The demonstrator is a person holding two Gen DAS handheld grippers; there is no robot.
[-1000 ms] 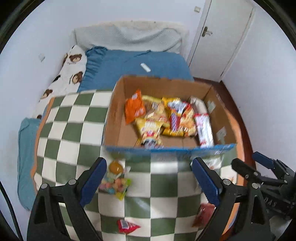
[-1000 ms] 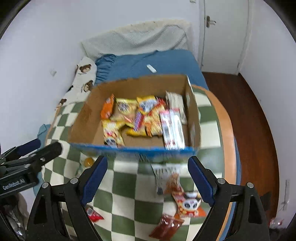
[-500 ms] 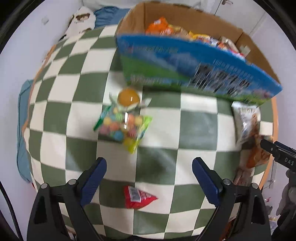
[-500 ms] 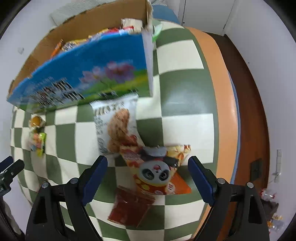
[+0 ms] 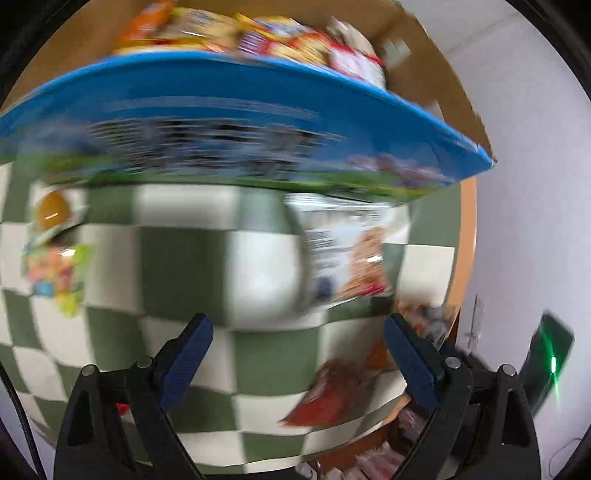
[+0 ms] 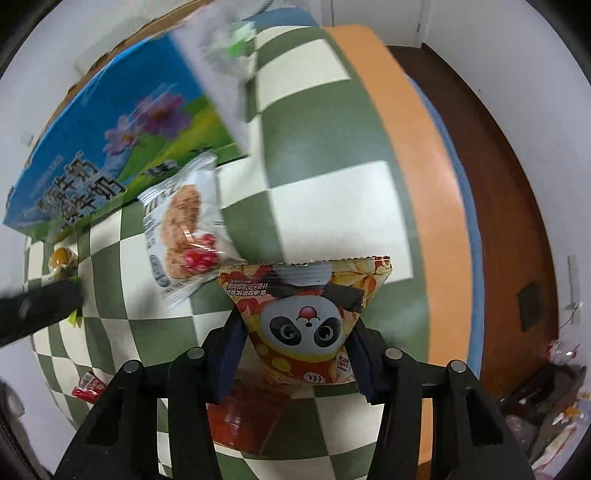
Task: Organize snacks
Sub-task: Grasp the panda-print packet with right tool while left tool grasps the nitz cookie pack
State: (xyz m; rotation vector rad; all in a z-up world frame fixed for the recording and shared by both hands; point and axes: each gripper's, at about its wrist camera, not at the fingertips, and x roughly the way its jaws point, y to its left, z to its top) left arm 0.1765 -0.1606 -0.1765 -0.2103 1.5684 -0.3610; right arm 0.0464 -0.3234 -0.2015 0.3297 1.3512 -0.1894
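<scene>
The right gripper (image 6: 295, 350) has its jaws closing on the panda snack bag (image 6: 304, 314), which sits between the two blue pads; both pads lie against the bag's sides, and the bag's crimped top edge points away from the camera. Under that bag's near end lies a dark red packet (image 6: 243, 417), and just beside its far left corner lies a white biscuit packet (image 6: 184, 225), tilted, its top end touching the foot of the cardboard box (image 6: 110, 136). The left gripper (image 5: 297, 354) has its jaws wide apart with nothing between them, only checked cloth showing in the gap; it hangs above the green and cream checked blanket (image 6: 325, 114) that covers the surface, pointing steeply down, as does the right one. The left wrist view is badly blurred, yet the box's blue printed front wall fills its upper part, and over the rim a crowd of orange, yellow and red snack packs (image 5: 258, 33) shows inside the box. To the left of that view lie an orange jelly cup (image 5: 53, 212) and, just below it, a clear bag of coloured sweets (image 5: 55, 273). A small red sachet (image 6: 86, 386) lies alone near the blanket's left edge in the right wrist view.
</scene>
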